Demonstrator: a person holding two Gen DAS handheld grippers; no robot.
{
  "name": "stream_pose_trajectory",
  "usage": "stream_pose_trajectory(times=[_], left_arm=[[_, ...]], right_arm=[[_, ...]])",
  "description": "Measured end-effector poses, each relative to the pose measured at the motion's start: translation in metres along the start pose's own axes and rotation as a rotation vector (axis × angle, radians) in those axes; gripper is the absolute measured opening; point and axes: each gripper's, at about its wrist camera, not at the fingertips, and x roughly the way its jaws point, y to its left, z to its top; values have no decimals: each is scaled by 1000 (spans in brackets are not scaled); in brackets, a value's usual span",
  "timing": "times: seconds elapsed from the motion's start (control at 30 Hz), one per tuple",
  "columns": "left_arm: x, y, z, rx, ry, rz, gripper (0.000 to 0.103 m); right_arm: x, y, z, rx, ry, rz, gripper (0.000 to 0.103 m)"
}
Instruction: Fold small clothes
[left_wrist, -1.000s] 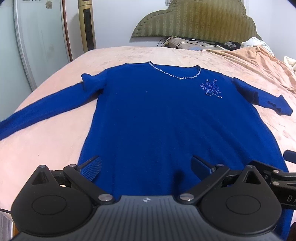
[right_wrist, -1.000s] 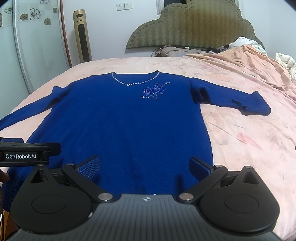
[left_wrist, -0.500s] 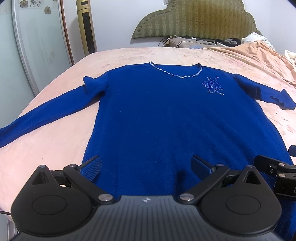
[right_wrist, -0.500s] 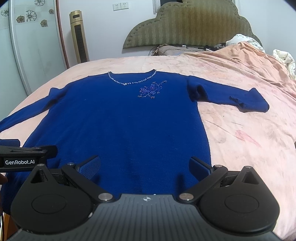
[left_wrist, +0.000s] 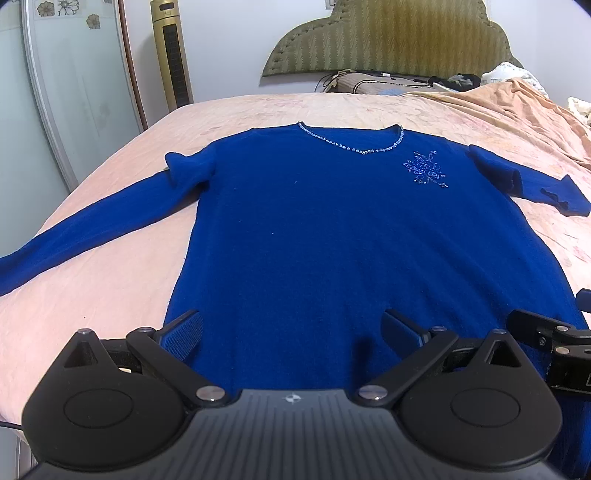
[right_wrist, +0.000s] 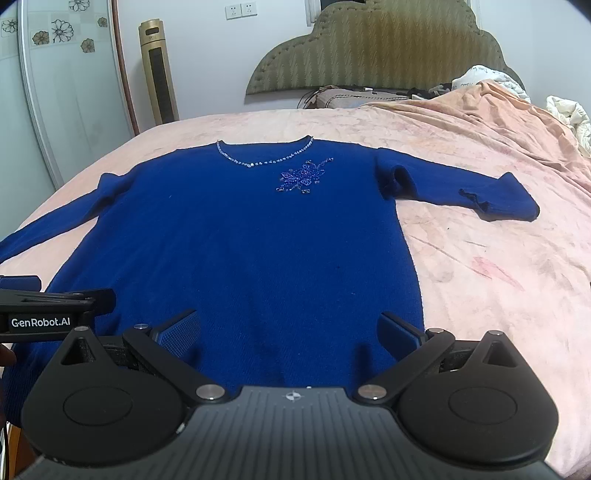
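A royal-blue long-sleeved knit sweater (left_wrist: 332, 236) lies face up and spread flat on a bed covered with a pale pink blanket (left_wrist: 110, 280), filling the middle of both wrist views. Its neckline, edged with a row of small silvery beads (left_wrist: 354, 147), points toward the top of the frame, where an olive-green scalloped headboard (left_wrist: 391, 40) stands against the wall. A beaded flower motif (right_wrist: 303, 177) sits just below the neckline. One sleeve stretches to the left edge of the frame; the other reaches right, its cuff (right_wrist: 506, 203) lying on the blanket.

The left hand-held gripper (left_wrist: 291, 332) hangs over the sweater's hem at the bottom of its frame, released, blue pads wide apart with nothing between them. The right hand-held gripper (right_wrist: 288, 332) is likewise released and empty above the hem. A tall gold tower fan (right_wrist: 159, 74) stands in the upper left.
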Motion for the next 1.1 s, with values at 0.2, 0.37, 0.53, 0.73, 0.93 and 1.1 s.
stream_pose_trajectory(times=[0.2, 0.37, 0.53, 0.73, 0.93, 1.1], left_arm=[[1, 0, 1, 1, 1, 3, 103], [1, 1, 1, 2, 1, 2, 103], [1, 1, 1, 3, 1, 3, 103], [2, 1, 0, 2, 0, 7, 103], [2, 2, 0, 2, 3, 9, 103], [2, 1, -1, 7, 1, 15, 103]], right_arm=[[0, 0, 0, 0, 2, 1, 103], [0, 1, -1, -1, -1, 4, 103], [1, 2, -1, -1, 1, 9, 103], [1, 2, -1, -7, -1, 15, 103], [1, 0, -2, 4, 4, 28, 103], [2, 0, -2, 8, 10, 29, 103]])
